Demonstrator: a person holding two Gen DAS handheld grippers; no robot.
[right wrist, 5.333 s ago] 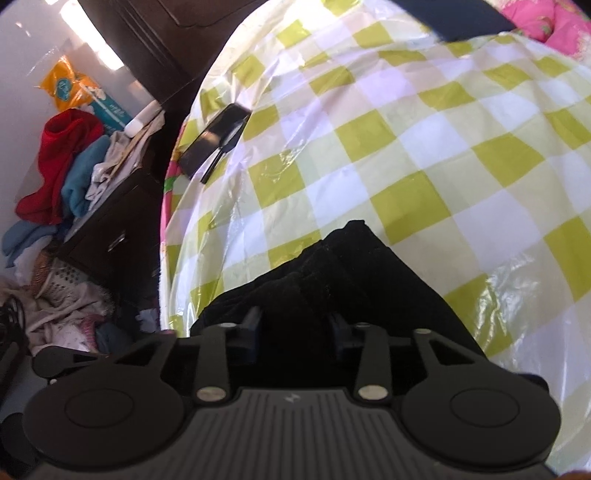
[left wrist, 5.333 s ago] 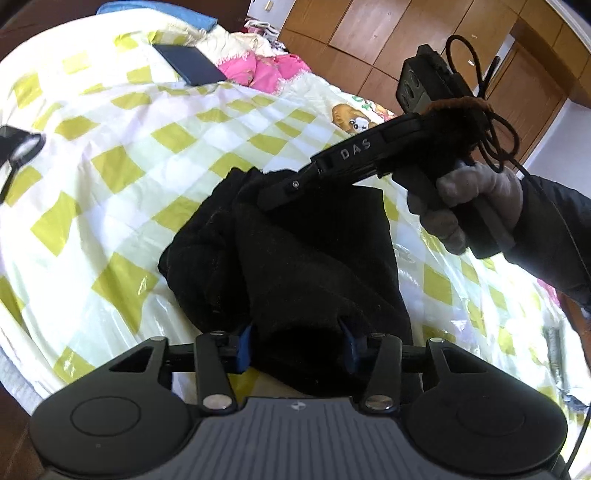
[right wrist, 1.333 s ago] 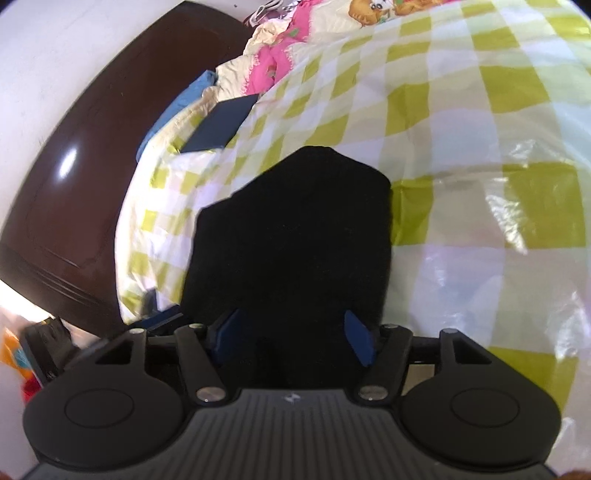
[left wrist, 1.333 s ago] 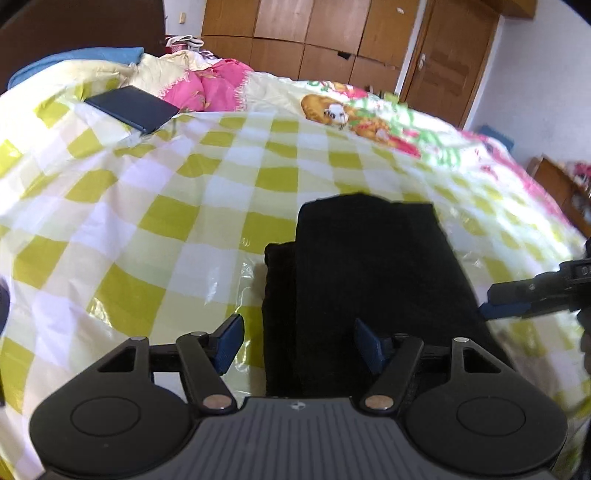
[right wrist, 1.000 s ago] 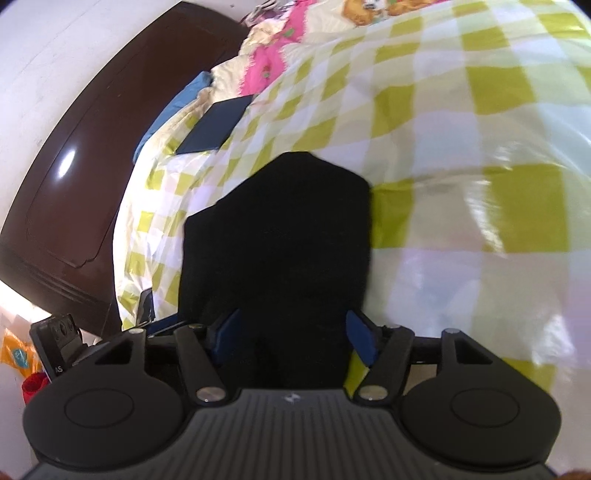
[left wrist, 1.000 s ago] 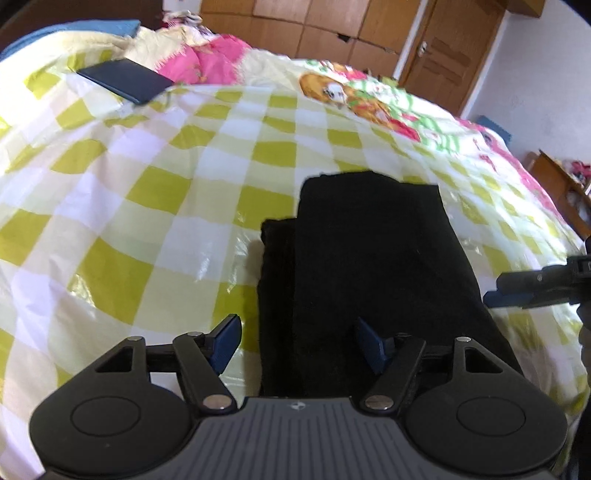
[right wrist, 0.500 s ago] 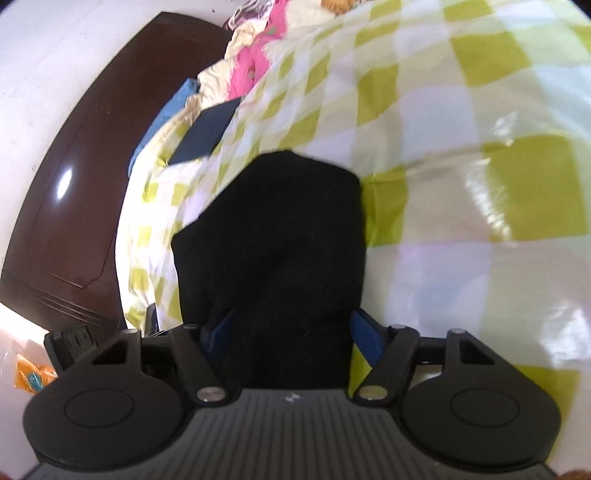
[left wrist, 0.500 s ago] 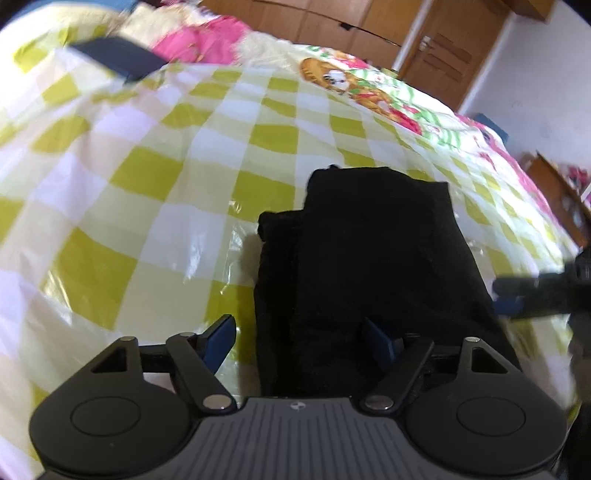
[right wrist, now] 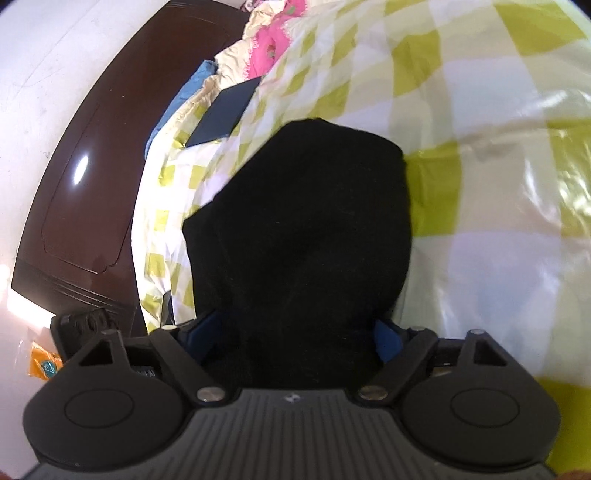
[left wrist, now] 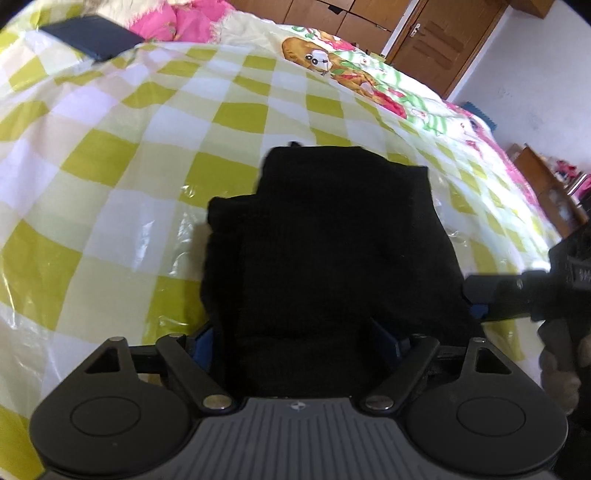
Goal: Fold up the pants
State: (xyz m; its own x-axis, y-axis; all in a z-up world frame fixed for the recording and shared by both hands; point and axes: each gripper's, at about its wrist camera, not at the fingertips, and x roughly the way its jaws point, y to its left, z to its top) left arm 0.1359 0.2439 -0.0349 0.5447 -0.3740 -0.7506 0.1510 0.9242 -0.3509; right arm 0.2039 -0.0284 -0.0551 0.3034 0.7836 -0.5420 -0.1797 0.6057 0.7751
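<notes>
Since a moment ago both of my claws have been sinking closer to the black pants, whose folded bundle is now filling more of each view, and the jaws of both have just been widening.

From my left wrist, I am looking down on the pants (left wrist: pixel 332 251), which are lying folded in a dark stack on the bed's green-and-white checked plastic sheet (left wrist: pixel 110 177). A narrower layer is sticking out along the stack's left edge. My left claw (left wrist: pixel 301 338) is standing released, its blue pads (left wrist: pixel 203 341) straddling the near end of the stack; whether they are touching the cloth I cannot tell. At the right edge my right claw (left wrist: pixel 476 299) is reaching in from the side, just beside the stack's right edge, with my gloved hand (left wrist: pixel 561 369) gripping its handle. A dark flat case (left wrist: pixel 92 37) is lying far back near a pink quilt (left wrist: pixel 184 22).

From my right wrist, the pants (right wrist: pixel 310 229) are again lying on the checked sheet (right wrist: pixel 498 184). My right claw (right wrist: pixel 301 338) is standing spread and released, the near end of the bundle sitting between its blue pads (right wrist: pixel 388 339). The dark headboard (right wrist: pixel 85 184) is curving along the left.
</notes>
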